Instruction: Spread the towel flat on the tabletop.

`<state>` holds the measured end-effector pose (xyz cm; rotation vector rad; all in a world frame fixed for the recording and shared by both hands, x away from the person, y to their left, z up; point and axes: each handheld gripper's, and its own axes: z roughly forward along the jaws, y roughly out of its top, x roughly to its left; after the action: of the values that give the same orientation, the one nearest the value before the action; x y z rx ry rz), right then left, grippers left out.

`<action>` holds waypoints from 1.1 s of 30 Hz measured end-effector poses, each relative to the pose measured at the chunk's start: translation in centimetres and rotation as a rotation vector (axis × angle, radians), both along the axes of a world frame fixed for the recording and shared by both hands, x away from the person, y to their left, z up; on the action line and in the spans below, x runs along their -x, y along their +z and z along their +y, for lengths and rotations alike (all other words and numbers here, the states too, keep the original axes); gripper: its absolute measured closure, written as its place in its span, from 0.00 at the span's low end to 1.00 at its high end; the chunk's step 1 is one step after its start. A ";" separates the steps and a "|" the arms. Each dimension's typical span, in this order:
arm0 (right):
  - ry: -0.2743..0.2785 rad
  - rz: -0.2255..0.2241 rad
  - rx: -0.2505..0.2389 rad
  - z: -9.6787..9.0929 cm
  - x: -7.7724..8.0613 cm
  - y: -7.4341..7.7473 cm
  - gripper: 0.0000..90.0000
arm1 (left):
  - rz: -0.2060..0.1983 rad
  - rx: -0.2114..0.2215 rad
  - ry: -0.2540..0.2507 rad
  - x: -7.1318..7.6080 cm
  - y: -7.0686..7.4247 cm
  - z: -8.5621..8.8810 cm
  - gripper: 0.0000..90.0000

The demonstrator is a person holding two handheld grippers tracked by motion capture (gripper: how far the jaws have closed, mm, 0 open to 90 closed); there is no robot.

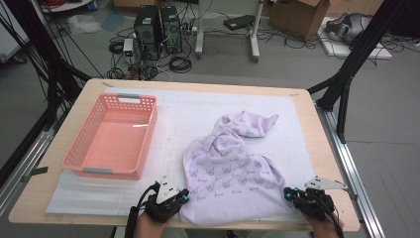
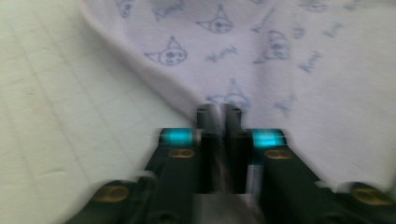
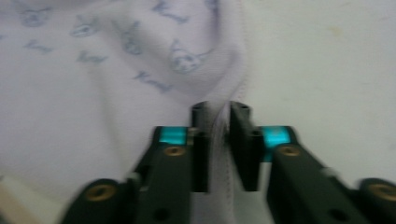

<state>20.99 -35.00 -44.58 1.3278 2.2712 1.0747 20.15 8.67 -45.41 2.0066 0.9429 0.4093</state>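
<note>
On the worktop, with a pink basket far off to its left, each hand-held gripper, left and right, pinches a near corner of the purple shirt, likely to lift it.

Pink plastic basket on the left of a white mat, mat covering a light wooden table, 2 black computer towers on the floor behind among tangled cables, cardboard box at upper right
</note>
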 end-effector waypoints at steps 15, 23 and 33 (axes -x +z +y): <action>0.119 0.066 0.040 -1.2 4.4 1.4 0.95 | 0.041 0.085 0.012 1.7 1.3 3.7 0.92; 0.030 -0.072 -0.010 0.2 2.5 2.4 0.59 | -0.002 0.131 0.085 -0.2 1.5 2.8 0.51; 0.052 -0.059 0.082 5.7 -4.5 0.6 0.90 | 0.065 0.060 0.085 -2.7 0.1 1.3 0.90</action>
<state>25.51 -29.32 -44.02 1.1964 2.2925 1.0120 22.85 9.95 -45.33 1.9398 1.0718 0.3600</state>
